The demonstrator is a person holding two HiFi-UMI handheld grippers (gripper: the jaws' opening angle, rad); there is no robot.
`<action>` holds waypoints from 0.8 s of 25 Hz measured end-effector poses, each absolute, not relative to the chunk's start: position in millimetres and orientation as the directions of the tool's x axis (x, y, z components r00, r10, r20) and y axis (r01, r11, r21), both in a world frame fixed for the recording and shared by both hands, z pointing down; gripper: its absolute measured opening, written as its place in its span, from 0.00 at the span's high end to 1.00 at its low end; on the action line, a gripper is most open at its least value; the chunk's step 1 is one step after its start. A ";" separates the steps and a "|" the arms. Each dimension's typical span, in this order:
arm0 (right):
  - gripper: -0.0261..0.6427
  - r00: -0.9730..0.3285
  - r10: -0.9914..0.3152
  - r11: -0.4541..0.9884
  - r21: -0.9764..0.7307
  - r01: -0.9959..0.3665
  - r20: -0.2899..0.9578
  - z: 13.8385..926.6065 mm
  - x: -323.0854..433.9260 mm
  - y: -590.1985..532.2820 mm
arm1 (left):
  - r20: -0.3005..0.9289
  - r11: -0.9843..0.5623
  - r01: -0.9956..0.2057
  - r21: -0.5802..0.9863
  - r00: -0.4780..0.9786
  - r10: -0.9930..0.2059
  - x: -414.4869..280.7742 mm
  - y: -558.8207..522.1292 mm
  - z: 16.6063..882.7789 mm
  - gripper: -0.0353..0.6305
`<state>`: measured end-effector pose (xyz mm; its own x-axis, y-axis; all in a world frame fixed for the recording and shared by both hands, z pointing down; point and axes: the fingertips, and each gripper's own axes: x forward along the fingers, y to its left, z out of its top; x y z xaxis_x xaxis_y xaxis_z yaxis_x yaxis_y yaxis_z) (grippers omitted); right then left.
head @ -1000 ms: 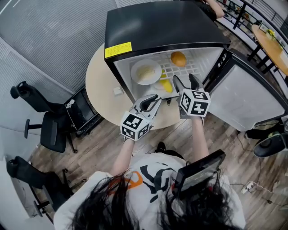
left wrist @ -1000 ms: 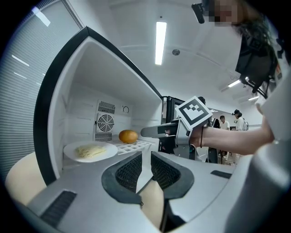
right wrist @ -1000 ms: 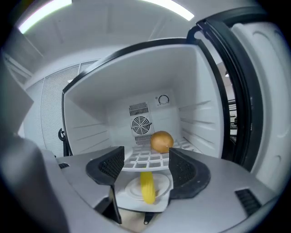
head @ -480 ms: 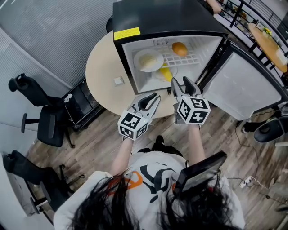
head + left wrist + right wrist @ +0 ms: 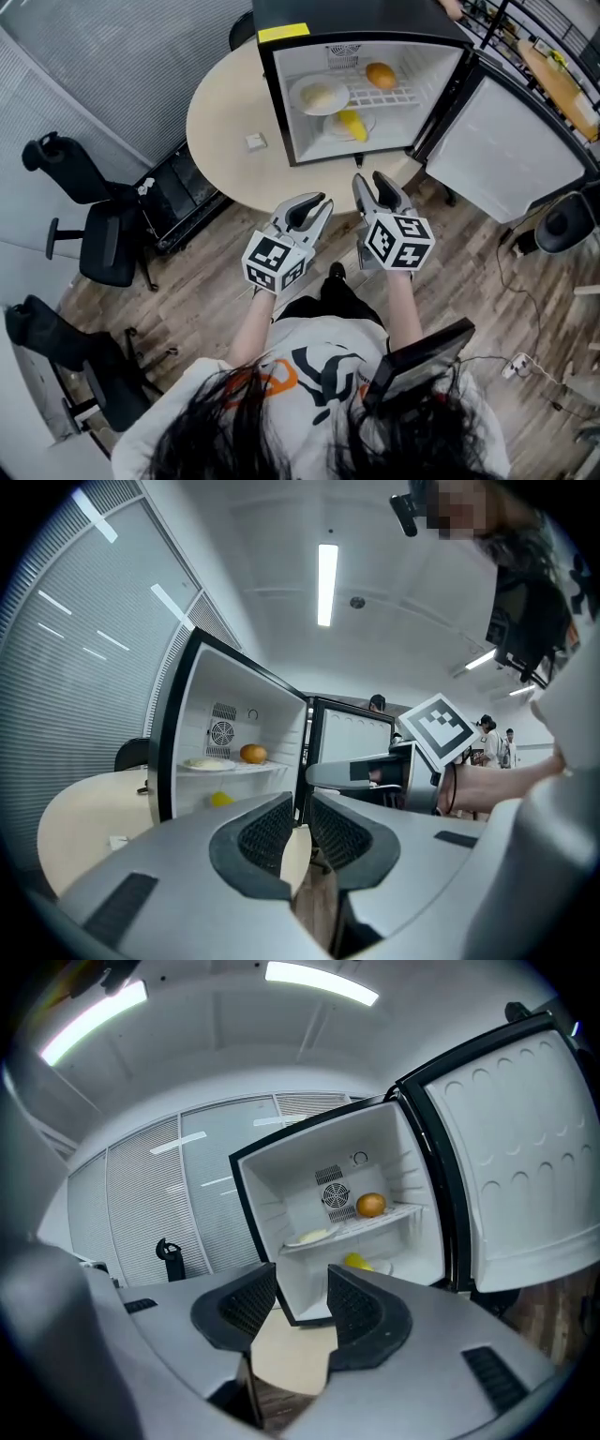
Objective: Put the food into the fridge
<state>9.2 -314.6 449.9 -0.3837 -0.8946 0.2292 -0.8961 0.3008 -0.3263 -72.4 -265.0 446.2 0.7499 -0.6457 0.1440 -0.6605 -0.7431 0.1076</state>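
The small black fridge (image 5: 356,17) stands on a round beige table (image 5: 234,141) with its door (image 5: 506,159) swung open to the right. On its upper shelf lie a white plate of pale food (image 5: 319,94) and an orange (image 5: 380,75); a yellow fruit (image 5: 352,124) rests on a dish below. Both grippers hang in front of the table's near edge, apart from the fridge. My left gripper (image 5: 316,204) (image 5: 295,832) is shut with nothing in it. The jaws of my right gripper (image 5: 372,185) (image 5: 302,1302) are closing, with nothing between them.
A small white item (image 5: 255,142) lies on the table left of the fridge. Black office chairs (image 5: 94,244) (image 5: 56,347) stand at the left, and a black case (image 5: 178,202) sits low by the table. Wooden floor lies under me. Another table (image 5: 562,84) is at the far right.
Both grippers have drawn back from the fridge opening to in front of the table's edge. The right jaws have narrowed. The food has stayed inside the fridge.
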 end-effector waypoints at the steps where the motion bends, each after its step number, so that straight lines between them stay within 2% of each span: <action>1: 0.69 -0.383 -0.894 0.297 -0.332 -0.895 0.233 452.4 8.1 -305.5 | 0.148 -0.744 -0.659 0.110 0.751 -0.644 -73.6 -257.7 448.0 0.87; 8: 0.71 -0.371 -0.894 0.269 -0.359 -0.894 0.252 461.2 11.3 -250.9 | 0.176 -0.760 -0.637 0.129 0.769 -0.614 -69.1 -209.9 459.7 0.87; 20: 0.78 -0.352 -0.888 0.239 -0.356 -0.903 0.295 472.7 23.5 -190.4 | 0.157 -0.768 -0.626 0.138 0.779 -0.607 -53.9 -169.0 449.4 0.87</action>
<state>23.5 -190.4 472.7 -0.3518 -0.8884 0.2949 -0.9032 0.2395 -0.3562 -53.9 -169.0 449.4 0.7793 -0.6067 0.1566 -0.6255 -0.7678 0.1382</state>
